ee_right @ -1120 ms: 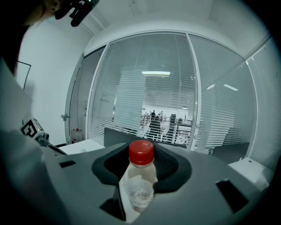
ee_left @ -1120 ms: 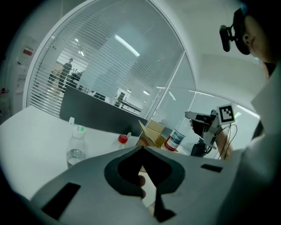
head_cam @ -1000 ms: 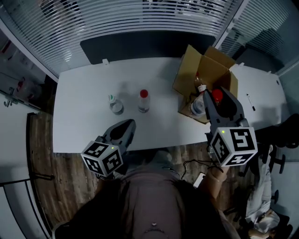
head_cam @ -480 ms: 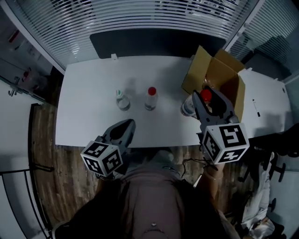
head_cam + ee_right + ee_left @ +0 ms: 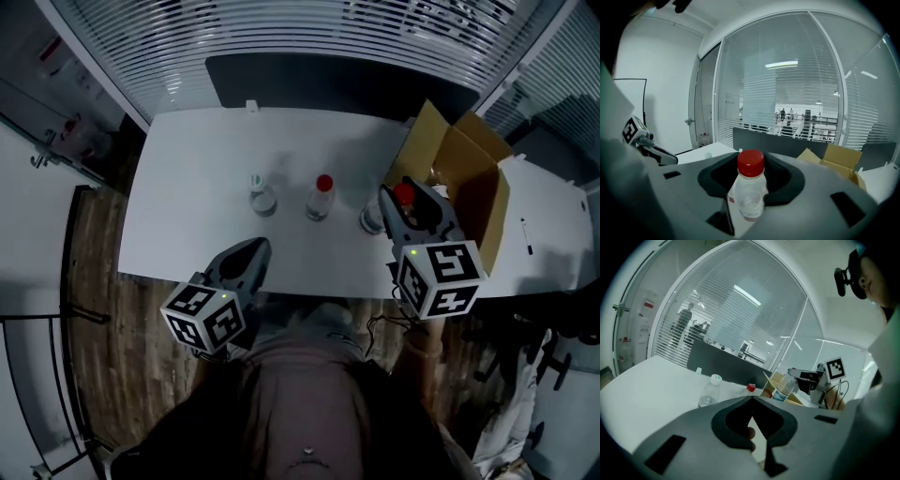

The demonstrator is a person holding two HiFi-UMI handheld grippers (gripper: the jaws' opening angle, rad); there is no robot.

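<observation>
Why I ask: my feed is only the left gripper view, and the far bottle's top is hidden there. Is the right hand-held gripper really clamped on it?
Observer: Yes. The right hand-held gripper is shut on a clear bottle, just under its red cap.
Operator: Where is my left one relative to the table?
Observer: From above, the tip of the left hand-held gripper shows over the near edge of the white table.
Operator: And the box?
Observer: The cardboard box stands at the table's right end with its flaps spread open, just right of the held bottle.
</observation>
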